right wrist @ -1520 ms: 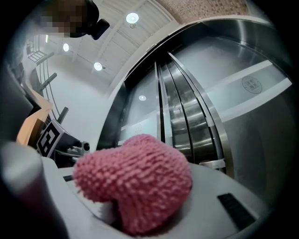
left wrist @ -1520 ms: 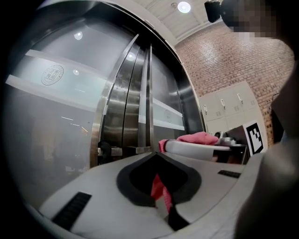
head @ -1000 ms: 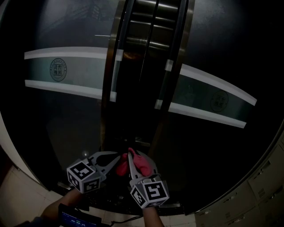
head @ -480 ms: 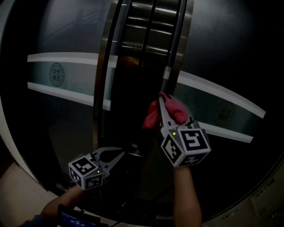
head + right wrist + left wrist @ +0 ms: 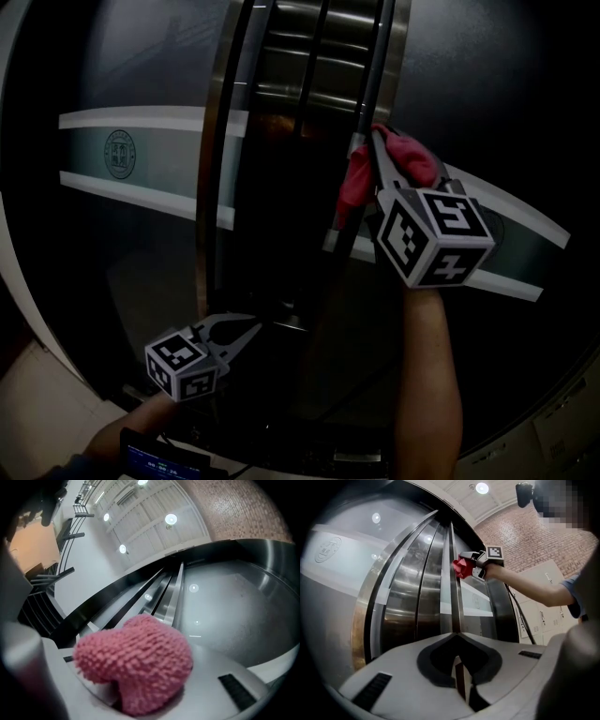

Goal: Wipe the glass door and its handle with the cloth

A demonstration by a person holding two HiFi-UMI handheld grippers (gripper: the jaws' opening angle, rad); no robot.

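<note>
1. The right gripper (image 5: 380, 141), jaws clamped on the pink cloth (image 5: 412, 157), has climbed from low beside the left gripper (image 5: 258, 325) to the upper part of the handle (image 5: 373, 75)
2. The cloth now sits at the handle, so wiping it looks about to start; actual contact is unclear
3. The left gripper stays low, jaws closed on nothing, away from the glass (image 5: 506, 103)
</note>
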